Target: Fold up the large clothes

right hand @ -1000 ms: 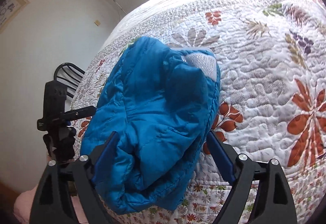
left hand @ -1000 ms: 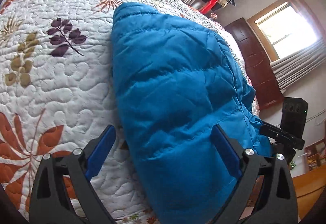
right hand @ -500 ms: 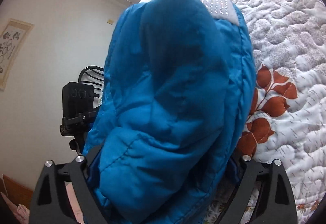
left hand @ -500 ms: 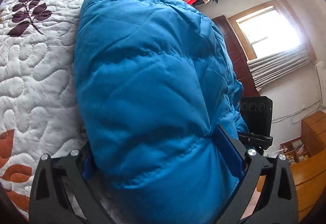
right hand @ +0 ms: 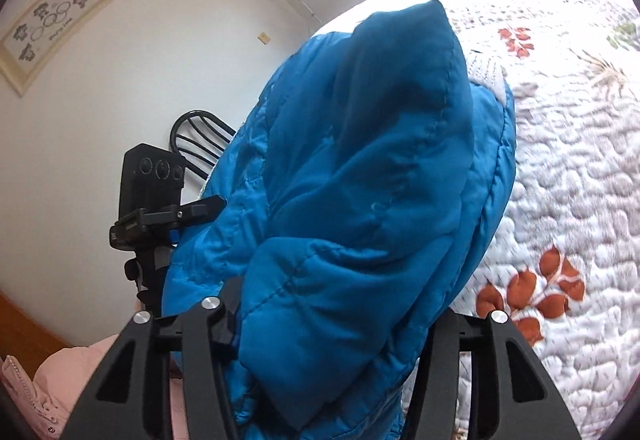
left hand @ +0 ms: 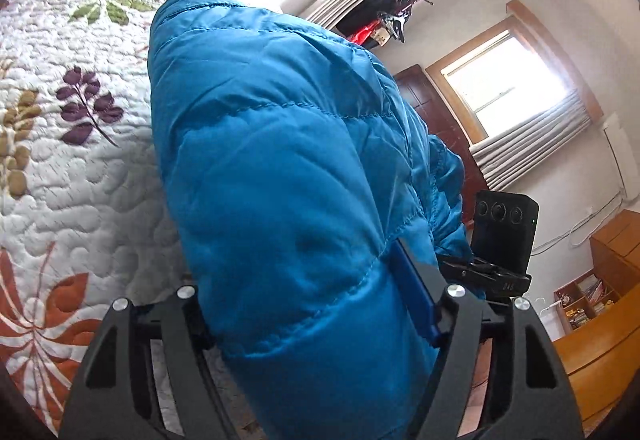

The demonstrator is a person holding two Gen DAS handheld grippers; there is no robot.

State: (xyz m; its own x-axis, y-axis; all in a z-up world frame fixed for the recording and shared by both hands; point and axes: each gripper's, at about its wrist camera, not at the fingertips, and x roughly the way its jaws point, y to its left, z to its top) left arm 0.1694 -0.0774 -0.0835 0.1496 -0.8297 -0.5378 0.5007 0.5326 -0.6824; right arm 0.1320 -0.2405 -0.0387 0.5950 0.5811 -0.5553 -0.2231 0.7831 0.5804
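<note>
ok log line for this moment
left gripper: shut on jacket | right gripper: shut on jacket | jacket bunched over quilt

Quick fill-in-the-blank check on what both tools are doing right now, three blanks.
The left tool is shut on the ___ jacket.
The right tool grips the ___ jacket.
The bed's quilt is printed with ___.

Missing words: blue; same; leaves

I see my left gripper (left hand: 316, 300): matte black angular frame with slot cutouts, round silver screws on top, blue pad on one finger (left hand: 412, 296). Right gripper (right hand: 332, 324): same black frame, silver screws, pads hidden.
</note>
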